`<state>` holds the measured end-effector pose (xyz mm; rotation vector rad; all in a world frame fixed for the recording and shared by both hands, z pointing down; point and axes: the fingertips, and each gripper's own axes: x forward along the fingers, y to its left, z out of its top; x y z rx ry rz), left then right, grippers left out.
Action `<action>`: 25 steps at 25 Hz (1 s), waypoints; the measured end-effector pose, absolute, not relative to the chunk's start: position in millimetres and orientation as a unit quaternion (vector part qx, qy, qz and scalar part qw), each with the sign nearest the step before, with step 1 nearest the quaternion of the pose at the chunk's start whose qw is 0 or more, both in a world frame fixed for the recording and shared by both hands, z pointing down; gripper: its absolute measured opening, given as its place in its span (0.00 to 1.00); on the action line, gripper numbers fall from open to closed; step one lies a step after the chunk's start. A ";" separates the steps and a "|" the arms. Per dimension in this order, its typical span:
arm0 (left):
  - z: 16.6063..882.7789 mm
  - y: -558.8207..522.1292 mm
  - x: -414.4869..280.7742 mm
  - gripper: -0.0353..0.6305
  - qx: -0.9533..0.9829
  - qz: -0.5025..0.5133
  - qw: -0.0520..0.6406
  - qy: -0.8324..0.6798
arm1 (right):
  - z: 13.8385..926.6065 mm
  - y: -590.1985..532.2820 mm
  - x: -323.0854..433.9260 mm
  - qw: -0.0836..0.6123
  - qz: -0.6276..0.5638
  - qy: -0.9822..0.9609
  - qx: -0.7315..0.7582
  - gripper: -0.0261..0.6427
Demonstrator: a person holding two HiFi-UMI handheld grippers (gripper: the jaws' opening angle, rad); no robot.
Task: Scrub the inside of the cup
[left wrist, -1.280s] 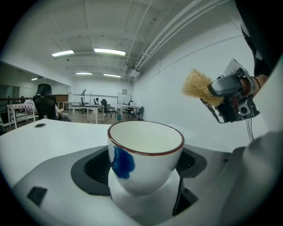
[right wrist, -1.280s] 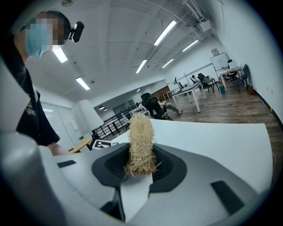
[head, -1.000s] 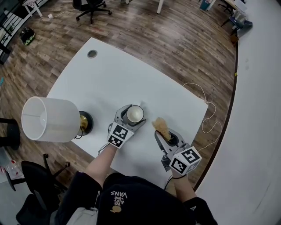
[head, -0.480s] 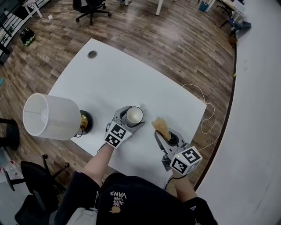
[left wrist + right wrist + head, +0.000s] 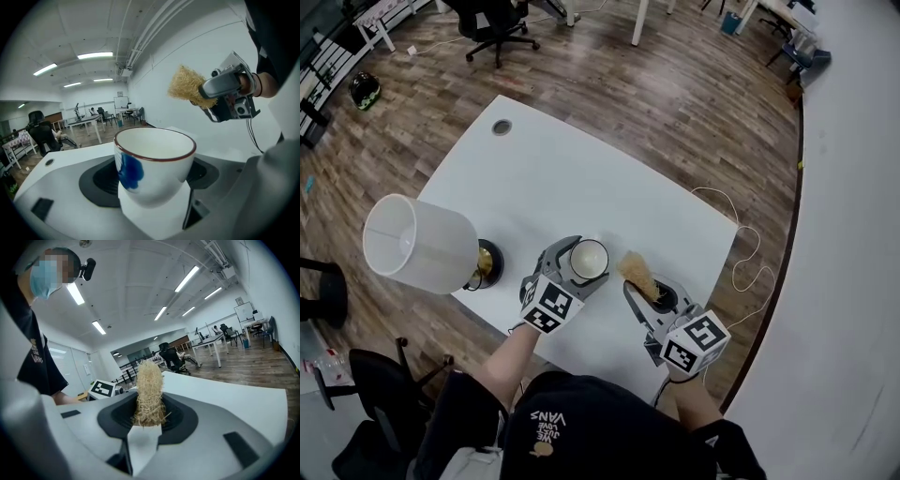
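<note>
A white cup [image 5: 588, 258] with a dark red rim and a blue patch [image 5: 154, 164] sits upright between the jaws of my left gripper [image 5: 574, 264], which is shut on it above the white table [image 5: 553, 178]. The cup's inside looks plain white. My right gripper [image 5: 643, 286] is shut on a straw-coloured fibre scrubber [image 5: 637, 273] [image 5: 149, 394], whose tuft sticks out past the jaws. In the left gripper view the scrubber [image 5: 186, 86] hangs up and to the right of the cup, apart from it.
A table lamp with a white shade [image 5: 417, 246] and dark round base [image 5: 486, 263] stands at the table's left front. A grommet hole [image 5: 502, 127] is at the far corner. A white cable [image 5: 748, 244] trails off the right edge. Office chairs stand on the wood floor.
Both grippers keep their hold. The cup and the scrubber have drawn slightly closer together, and the head view has shifted a little.
</note>
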<state>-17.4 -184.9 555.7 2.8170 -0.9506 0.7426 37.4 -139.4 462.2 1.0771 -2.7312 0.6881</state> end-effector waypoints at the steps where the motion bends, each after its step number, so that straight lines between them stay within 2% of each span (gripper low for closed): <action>1: 550.2 -181.3 -17.8 0.66 0.918 0.245 0.033 -0.311 | 458.9 -137.4 35.8 0.060 0.225 -0.906 0.354 0.19; 15: 500.7 -135.7 -17.2 0.66 0.900 0.287 -0.027 -0.328 | 432.2 -96.5 22.4 0.051 0.203 -0.929 0.305 0.19; 19: 496.3 -127.5 -17.7 0.66 0.882 0.327 -0.069 -0.331 | 432.8 -85.2 11.9 0.088 0.176 -0.942 0.271 0.19; 25: 487.9 -117.9 -11.7 0.66 0.864 0.362 -0.133 -0.323 | 450.7 -77.5 -3.2 0.183 0.154 -0.946 0.216 0.19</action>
